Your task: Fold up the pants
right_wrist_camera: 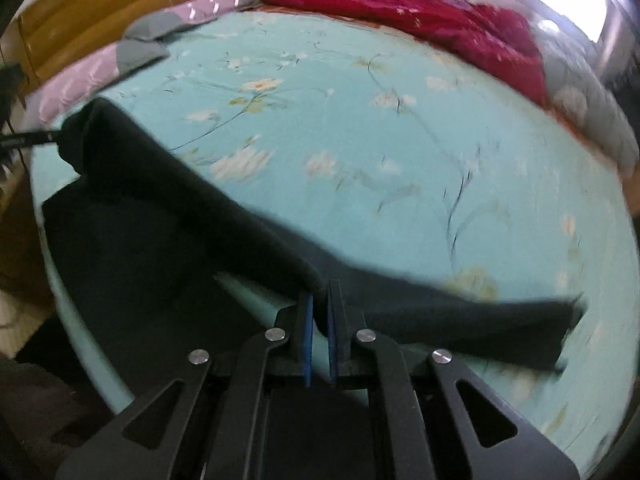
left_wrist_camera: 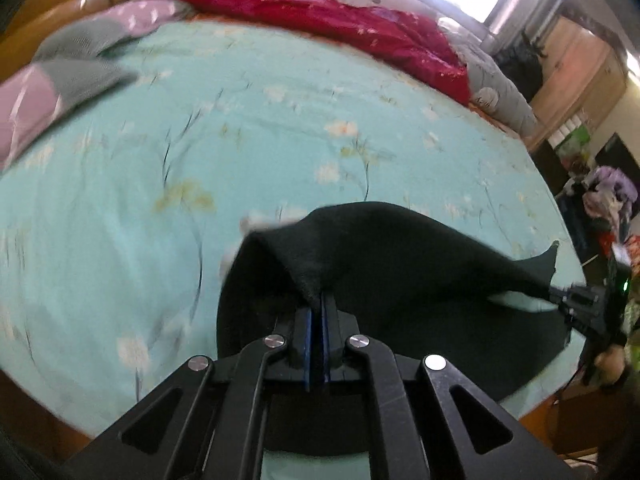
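Bed (left_wrist_camera: 248, 128) with a pale turquoise floral sheet; a red quilt (left_wrist_camera: 320, 12) is heaped along its far edge and lilac-and-grey pillows (left_wrist_camera: 60, 76) lie at the far left corner. Black pants (right_wrist_camera: 168, 216) lie near the bed's near edge, partly raised off the sheet and stretched between the two grippers. Left gripper (left_wrist_camera: 318, 300): clenched on a peaked fold of the pants. Right gripper (right_wrist_camera: 320, 304): clenched on the pants' edge, one leg end trailing toward the right.

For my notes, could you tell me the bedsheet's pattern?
Light turquoise bedsheet with pale flowers and thin stems, clearest in the right wrist view.
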Motion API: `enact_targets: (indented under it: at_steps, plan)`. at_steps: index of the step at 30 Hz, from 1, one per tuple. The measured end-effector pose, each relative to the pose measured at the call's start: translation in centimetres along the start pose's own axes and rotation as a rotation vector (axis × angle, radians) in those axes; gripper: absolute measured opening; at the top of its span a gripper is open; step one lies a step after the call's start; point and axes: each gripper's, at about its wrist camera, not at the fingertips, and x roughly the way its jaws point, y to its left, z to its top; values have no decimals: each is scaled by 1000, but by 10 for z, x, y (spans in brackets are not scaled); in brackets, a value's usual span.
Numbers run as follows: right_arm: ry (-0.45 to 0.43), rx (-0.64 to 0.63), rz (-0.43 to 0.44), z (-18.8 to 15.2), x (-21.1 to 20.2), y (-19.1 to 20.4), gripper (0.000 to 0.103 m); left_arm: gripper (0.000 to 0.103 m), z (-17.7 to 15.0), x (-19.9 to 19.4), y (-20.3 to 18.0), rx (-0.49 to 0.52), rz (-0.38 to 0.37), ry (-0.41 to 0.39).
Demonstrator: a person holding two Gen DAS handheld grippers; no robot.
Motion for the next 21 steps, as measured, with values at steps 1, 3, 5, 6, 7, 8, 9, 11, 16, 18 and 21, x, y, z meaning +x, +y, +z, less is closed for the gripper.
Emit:
enact_targets:
  at_steps: [1,3,5,6,7,8,9,11,16,18,21]
  plan:
    - [-1,15,12,-15,-4,2,7,4,-13,4,6,-26,-3,29]
    - [18,49,34,-47,0,8,7,5,-33,19,17,-65,12,97]
    - [51,65,34,-68,11,14,9,6,-47,28,30,-124,10,147]
    - [66,63,24,-76,17,18,10,8,-50,24,36,-156,-11,147]
    - [59,58,5,-82,16,21,15,10,-52,19,38,-169,-16,141]
    - [47,58,-16,-84,13,25,18,10,-53,9,40,-174,-9,134]
    - [45,65,-24,-85,8,26,20,10,-55,-2,42,-164,10,121]
    - [23,99,-25,-85,-7,24,29,13,-58,-25,46,-155,44,94]
    - [-121,380,114,-103,-55,-12,67,63,-75,-74,46,-240,-86,4]
    - [-164,555,230,-115,-57,-30,68,70,-75,-71,36,-272,-175,-7]
    - [-124,762,359,-129,-33,-44,68,71,-65,-49,19,-304,-280,29]
